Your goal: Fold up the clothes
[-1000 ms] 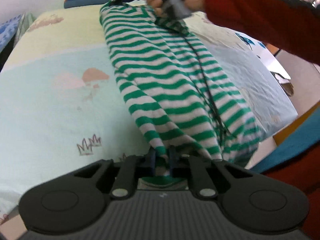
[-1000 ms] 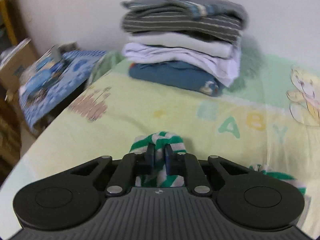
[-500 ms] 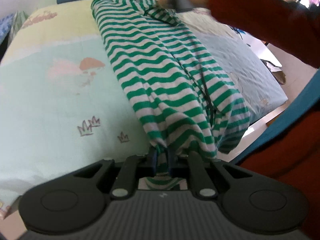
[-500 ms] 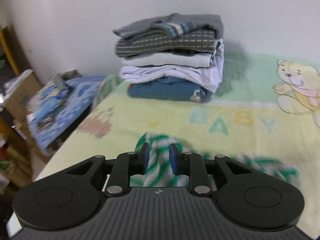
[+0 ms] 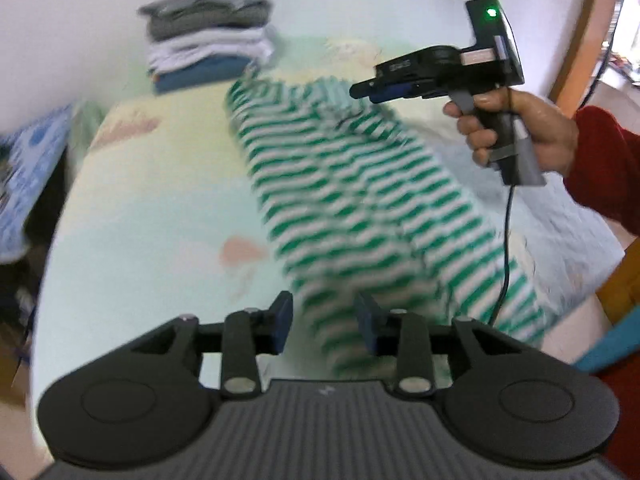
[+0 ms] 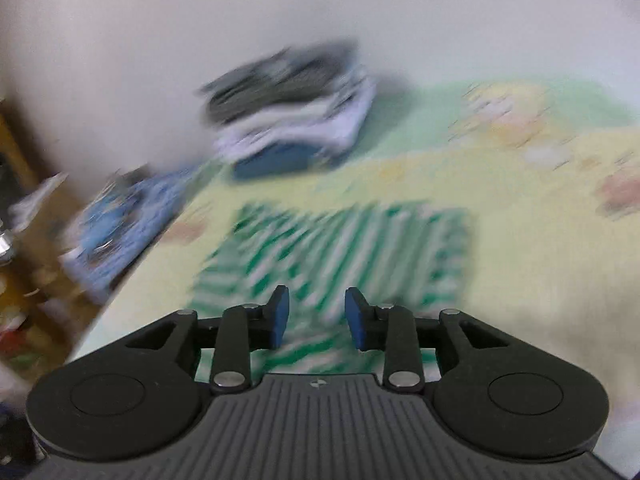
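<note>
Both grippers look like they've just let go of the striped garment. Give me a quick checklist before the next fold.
1. Left gripper released: ok, jaws opening, pads apart, cloth between them not pinched.
2. Right gripper released: ok, jaws opening, nothing pinched.
3. Striped garment lying on the bed: ok.
4. Garment flat, edges aligned: cannot tell, frames blurred.
5. Near end fully on the bed: not ok, it appears to hang over the edge.
6. Folded pile clear of garment: ok.
</note>
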A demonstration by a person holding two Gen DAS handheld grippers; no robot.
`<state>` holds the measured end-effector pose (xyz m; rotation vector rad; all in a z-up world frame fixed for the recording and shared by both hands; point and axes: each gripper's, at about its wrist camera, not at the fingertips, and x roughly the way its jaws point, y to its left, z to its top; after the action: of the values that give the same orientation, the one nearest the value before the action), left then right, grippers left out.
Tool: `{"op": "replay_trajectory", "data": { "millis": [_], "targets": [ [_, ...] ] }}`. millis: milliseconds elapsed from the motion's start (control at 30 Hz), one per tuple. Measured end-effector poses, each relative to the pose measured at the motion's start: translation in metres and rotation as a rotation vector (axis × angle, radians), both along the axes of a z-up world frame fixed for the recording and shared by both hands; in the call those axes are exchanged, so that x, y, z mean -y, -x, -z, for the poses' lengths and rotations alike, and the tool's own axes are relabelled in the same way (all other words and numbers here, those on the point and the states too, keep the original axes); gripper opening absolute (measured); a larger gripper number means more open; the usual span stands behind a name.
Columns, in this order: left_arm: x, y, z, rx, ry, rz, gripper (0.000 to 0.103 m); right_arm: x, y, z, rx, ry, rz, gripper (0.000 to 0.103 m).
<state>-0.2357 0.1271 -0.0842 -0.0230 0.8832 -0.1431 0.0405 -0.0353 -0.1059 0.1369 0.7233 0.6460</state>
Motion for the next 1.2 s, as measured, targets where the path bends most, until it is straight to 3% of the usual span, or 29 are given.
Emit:
{"op": "replay_trajectory", "data": {
  "millis": [67,167,233,267,333,400,500,600,667,733,833,933,1033,1100,1200],
  "targets": [
    [0.008,-0.016,0.013,0.001,0.005,0.041,0.036,0.001,-0.005,0.000,0.067,0.071,0.103,0.046],
    [0.015,-0.029,0.037,-0.044,-0.011,0.095,0.036,-0.005,-0.022,0.013,0.034,0.117,0.165,0.047],
    [0.018,-0.029,0.044,-0.044,-0.019,0.136,0.039,-0.012,-0.029,0.023,0.000,0.130,0.161,0.032],
    [0.018,-0.027,0.043,-0.038,-0.019,0.157,0.042,-0.013,-0.031,0.025,-0.009,0.122,0.151,0.017],
    [0.014,-0.024,0.043,-0.037,-0.001,0.185,0.047,-0.014,-0.024,0.020,0.042,0.136,0.183,0.012],
    [0.010,-0.022,0.044,-0.040,0.021,0.212,0.049,-0.006,-0.023,0.013,0.070,0.087,0.216,0.003],
    [0.009,-0.017,0.046,-0.031,0.020,0.261,0.050,-0.012,-0.033,0.008,0.109,0.108,0.256,0.003],
    [0.006,-0.014,0.046,-0.032,0.023,0.309,0.054,-0.030,-0.054,0.025,0.084,0.167,0.272,0.002],
    [0.004,-0.013,0.046,-0.037,0.029,0.339,0.058,-0.035,-0.058,0.028,0.124,0.212,0.301,0.000],
    [0.001,-0.012,0.047,-0.042,0.036,0.363,0.061,-0.036,-0.062,0.029,0.148,0.227,0.325,0.000],
    [0.001,-0.009,0.047,-0.050,0.038,0.392,0.066,-0.030,-0.068,0.033,0.073,0.255,0.310,0.001],
    [-0.002,-0.009,0.049,-0.045,0.051,0.411,0.066,-0.011,-0.035,0.009,0.129,0.160,0.349,0.007],
    [-0.010,-0.013,0.046,-0.051,0.081,0.418,0.061,-0.001,-0.002,0.003,-0.009,0.021,0.248,0.013],
    [-0.011,-0.015,0.044,-0.046,0.080,0.428,0.058,-0.006,0.013,0.013,-0.078,0.065,0.220,0.022],
    [-0.007,-0.014,0.044,-0.038,0.052,0.465,0.058,-0.007,0.030,0.022,-0.042,0.119,0.197,0.027]
  ]
}}
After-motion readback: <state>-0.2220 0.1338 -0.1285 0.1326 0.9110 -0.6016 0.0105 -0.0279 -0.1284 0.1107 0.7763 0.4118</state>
